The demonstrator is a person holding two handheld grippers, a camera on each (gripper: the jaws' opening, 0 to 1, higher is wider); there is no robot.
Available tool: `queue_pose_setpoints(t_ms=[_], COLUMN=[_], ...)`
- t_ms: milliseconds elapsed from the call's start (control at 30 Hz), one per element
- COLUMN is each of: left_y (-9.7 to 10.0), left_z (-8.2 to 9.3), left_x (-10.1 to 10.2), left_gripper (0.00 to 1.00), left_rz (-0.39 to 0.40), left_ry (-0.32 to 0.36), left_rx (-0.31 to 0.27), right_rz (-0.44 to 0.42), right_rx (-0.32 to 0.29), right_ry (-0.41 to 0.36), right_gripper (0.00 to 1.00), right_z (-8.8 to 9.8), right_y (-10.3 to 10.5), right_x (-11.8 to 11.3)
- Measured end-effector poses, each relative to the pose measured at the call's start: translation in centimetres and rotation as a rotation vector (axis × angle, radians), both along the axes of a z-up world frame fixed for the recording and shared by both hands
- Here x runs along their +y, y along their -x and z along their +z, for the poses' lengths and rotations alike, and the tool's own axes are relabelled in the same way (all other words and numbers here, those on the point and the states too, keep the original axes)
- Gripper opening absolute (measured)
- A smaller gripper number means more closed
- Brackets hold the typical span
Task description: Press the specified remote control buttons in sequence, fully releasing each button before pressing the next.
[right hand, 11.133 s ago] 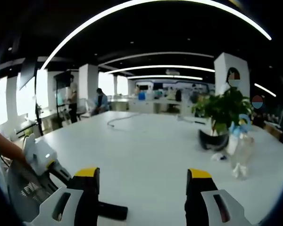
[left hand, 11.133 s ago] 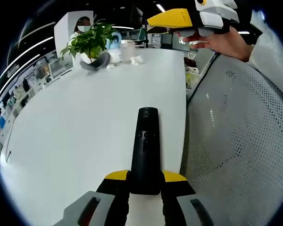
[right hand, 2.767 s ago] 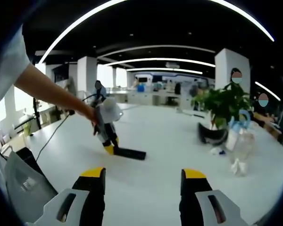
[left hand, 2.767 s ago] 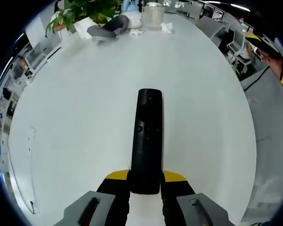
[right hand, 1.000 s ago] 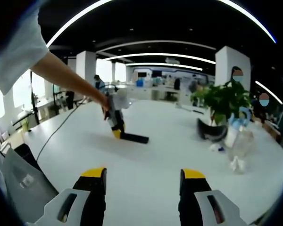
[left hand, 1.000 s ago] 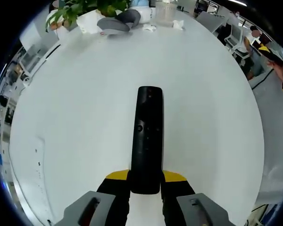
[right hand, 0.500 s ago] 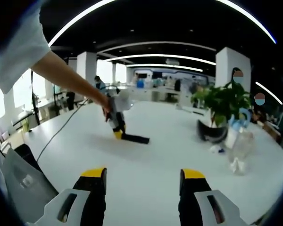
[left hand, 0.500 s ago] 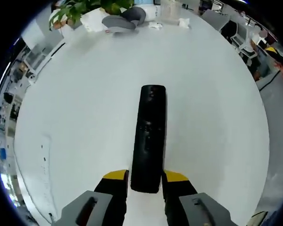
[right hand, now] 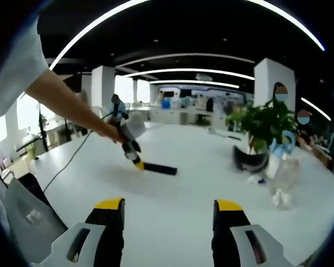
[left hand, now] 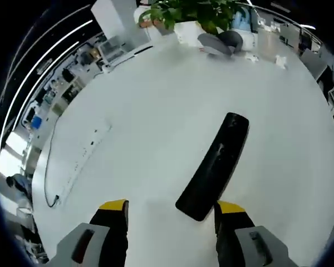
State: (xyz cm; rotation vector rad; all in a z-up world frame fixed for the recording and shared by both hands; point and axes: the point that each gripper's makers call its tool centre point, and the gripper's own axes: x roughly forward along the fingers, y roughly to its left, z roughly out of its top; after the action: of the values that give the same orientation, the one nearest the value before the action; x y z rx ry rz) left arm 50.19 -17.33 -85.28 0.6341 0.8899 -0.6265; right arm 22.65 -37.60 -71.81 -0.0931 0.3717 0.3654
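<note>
**Remote lying free on the table, both claws open**

The left gripper [left hand: 170, 214] is hovering over the white table [left hand: 150, 117] with its jaws spread wide and nothing between them. The one black remote control [left hand: 214, 165] is lying flat on the table just ahead of the jaws, running on a diagonal away from them; its near end is sitting just beside the right-hand jaw tip, though whether the two are touching cannot be told. Lying flat with its top face up, it is probably placed so the buttons can be pressed from above. The buttons themselves are too blurred to count.

The right gripper [right hand: 164, 211] is hanging well back from the work, jaws likewise wide apart and gripping nothing, looking across the table. Far ahead of it, to the left, the remote is showing as a dark strip with the left gripper right at its end, held by the person's outstretched arm [right hand: 67, 103]. That distance is likely keeping everything in sight.

Ahead and to the right of the right gripper are standing one potted plant [right hand: 259, 130], one dark curved object [right hand: 249, 157] at its foot and one clear container [right hand: 283, 183].
</note>
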Motion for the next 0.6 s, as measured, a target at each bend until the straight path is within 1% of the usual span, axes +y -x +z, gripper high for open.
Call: queue_pose_setpoints(t_ms=[67,100,167,200,233,267,300,333,433,500,533,567,600], left_y=[0.0,0.2,0.3,0.5,0.5,0.5,0.8,1.2,1.8,2.5,3.0,3.5,4.0], left_z=[0.1,-0.1,-0.2,-0.1,0.0,0.5,0.8,1.2,1.8,2.8,3.4,3.6,4.1], left_x=[0.6,1.0,1.2,1.6,1.6,1.1,0.9,0.9,0.9,0.6,0.5,0.5,0.6], left_gripper=[0.72,0.75,0.78,0.80,0.82,0.82,0.82,0.84,0.92,0.99,1.00,1.00,1.00], left_rz=[0.060,0.105,0.141,0.175,0.191,0.230,0.248,0.265,0.253,0.256,0.272,0.284,0.308], left_ry=[0.024,0.046,0.068,0.089,0.114,0.194,0.238,0.275,0.300,0.349,0.389,0.410,0.441], left_rx=[-0.020,-0.006,-0.003,-0.018,-0.033,-0.052,-0.046,-0.051,-0.076,-0.113,-0.130,-0.131,-0.147], right_rz=[-0.006,-0.011,-0.014,-0.016,-0.016,-0.015,-0.013,-0.009,-0.005,-0.004,-0.003,-0.003,-0.001], right_rx=[-0.006,-0.009,-0.012,-0.014,-0.015,-0.018,-0.019,-0.021,-0.025,-0.028,-0.029,-0.028,-0.026], right_ry=[-0.008,-0.009,-0.009,-0.014,-0.015,-0.014,-0.013,-0.014,-0.018,-0.022,-0.022,-0.024,-0.028], right_gripper=[0.64,0.65,0.65,0.65,0.65,0.65,0.65,0.66,0.67,0.68,0.68,0.68,0.68], right_z=[0.2,0.2,0.3,0.3,0.4,0.4,0.4,0.4,0.6,0.6,0.6,0.6,0.6], right_y=[0.0,0.0,0.0,0.0,0.0,0.0,0.0,0.0,0.0,0.0,0.0,0.0,0.0], right_x=[-0.1,-0.2,-0.3,-0.3,-0.2,-0.2,-0.2,-0.1,0.0,0.0,0.0,0.0,0.1])
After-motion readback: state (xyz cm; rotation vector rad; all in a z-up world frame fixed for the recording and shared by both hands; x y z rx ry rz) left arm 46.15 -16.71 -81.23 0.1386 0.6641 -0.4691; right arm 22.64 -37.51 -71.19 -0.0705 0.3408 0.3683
